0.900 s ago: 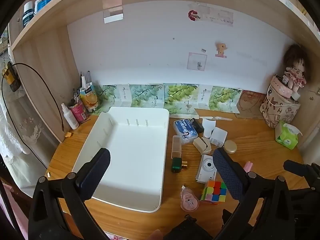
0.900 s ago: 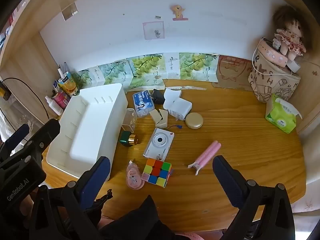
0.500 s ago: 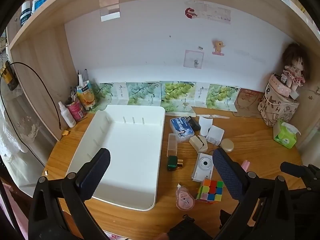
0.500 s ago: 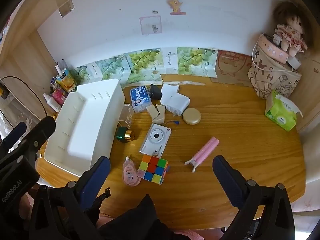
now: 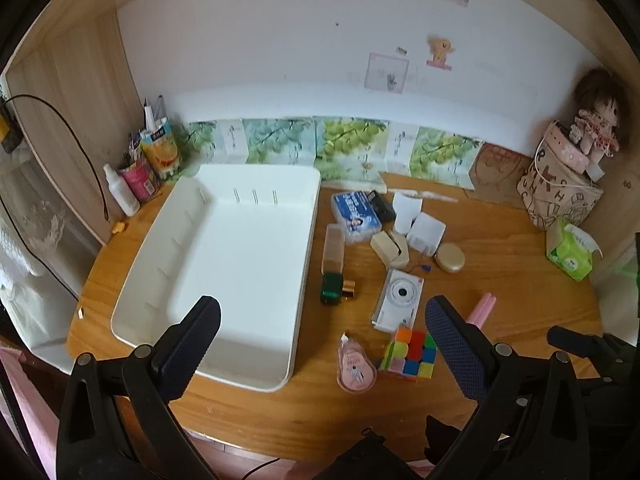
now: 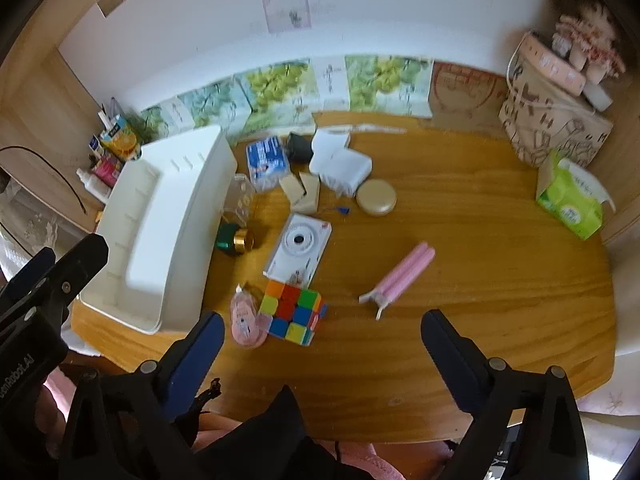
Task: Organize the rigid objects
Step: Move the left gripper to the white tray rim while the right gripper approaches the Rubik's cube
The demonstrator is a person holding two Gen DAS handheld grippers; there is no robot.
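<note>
A white tray (image 5: 224,236) with nothing in it lies on the left of the wooden desk (image 5: 500,280). To its right sit a colour cube (image 5: 410,352), a white camera (image 5: 398,298), a pink tape dispenser (image 5: 356,368), a pink tool (image 6: 400,276), a green and gold bottle (image 5: 334,288), a clear case (image 5: 334,246), a blue packet (image 5: 356,210), a gold compact (image 5: 450,258) and white boxes (image 5: 426,232). My left gripper (image 5: 320,340) hovers open above the tray's near right corner. My right gripper (image 6: 320,344) hangs open over the desk's front edge, just before the cube (image 6: 292,312).
Bottles and a juice carton (image 5: 160,152) stand at the back left. A patterned bag with a doll (image 5: 560,188) and a green tissue pack (image 5: 570,252) occupy the right corner. Leaf-print cards (image 5: 348,144) line the back wall. Dark fabric lies below both grippers.
Both grippers have drawn back and up from the desk, so the tray and objects sit smaller and lower in view. Their jaws stay wide. Nothing on the desk has moved.
</note>
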